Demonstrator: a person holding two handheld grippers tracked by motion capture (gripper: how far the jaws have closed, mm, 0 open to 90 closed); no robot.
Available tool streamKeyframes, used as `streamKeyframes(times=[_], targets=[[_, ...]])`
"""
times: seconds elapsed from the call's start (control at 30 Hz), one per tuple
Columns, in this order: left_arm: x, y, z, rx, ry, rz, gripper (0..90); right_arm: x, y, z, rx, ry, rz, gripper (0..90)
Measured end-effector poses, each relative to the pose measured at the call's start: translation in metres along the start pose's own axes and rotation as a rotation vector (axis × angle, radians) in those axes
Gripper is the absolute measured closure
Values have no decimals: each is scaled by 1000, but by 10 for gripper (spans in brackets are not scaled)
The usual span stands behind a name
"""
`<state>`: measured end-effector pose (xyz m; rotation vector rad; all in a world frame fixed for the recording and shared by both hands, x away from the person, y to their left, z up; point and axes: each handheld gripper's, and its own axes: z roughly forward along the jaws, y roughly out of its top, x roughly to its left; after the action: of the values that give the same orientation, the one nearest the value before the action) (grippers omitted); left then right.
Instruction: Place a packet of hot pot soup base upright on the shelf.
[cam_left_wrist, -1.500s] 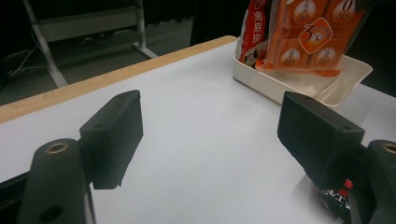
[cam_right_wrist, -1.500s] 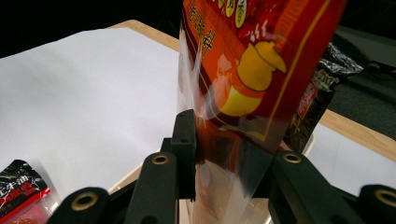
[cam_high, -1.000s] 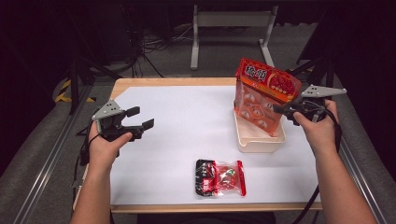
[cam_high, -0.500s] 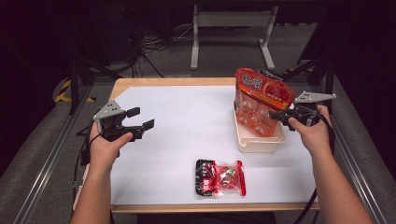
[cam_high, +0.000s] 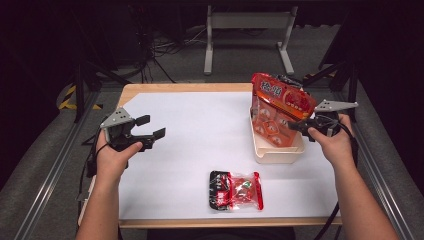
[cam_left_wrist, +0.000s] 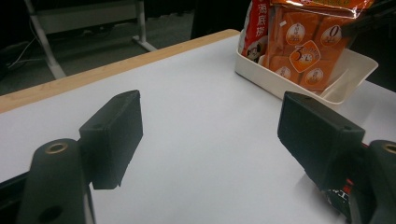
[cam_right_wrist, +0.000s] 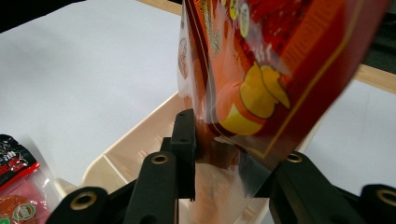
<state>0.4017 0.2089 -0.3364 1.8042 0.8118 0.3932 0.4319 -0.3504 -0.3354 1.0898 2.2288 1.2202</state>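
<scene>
Right gripper pinches bag edge over tray; light, crinkly, slippery. Left gripper released.

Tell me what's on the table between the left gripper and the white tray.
Nothing: the high view shows only bare white table between the left gripper and the white tray.

I see the orange-red snack bag, glossy with printed characters and clear panels, tilted with its lower end down in the cream tray at the table's right side; its edge is pinched in my right tool.
</scene>
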Motion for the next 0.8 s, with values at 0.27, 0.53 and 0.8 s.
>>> streamKeyframes(times=[0.27, 0.53, 0.8], targets=[[0, 0, 1, 14, 2, 3, 229, -7, -6, -1, 5, -21, 35, 702], [0, -1, 2, 20, 2, 3, 211, -7, -8, -3, -1, -52, 40, 684], [0, -1, 2, 23, 5, 7, 195, -4, -10, -14, -65, -99, 38, 493]])
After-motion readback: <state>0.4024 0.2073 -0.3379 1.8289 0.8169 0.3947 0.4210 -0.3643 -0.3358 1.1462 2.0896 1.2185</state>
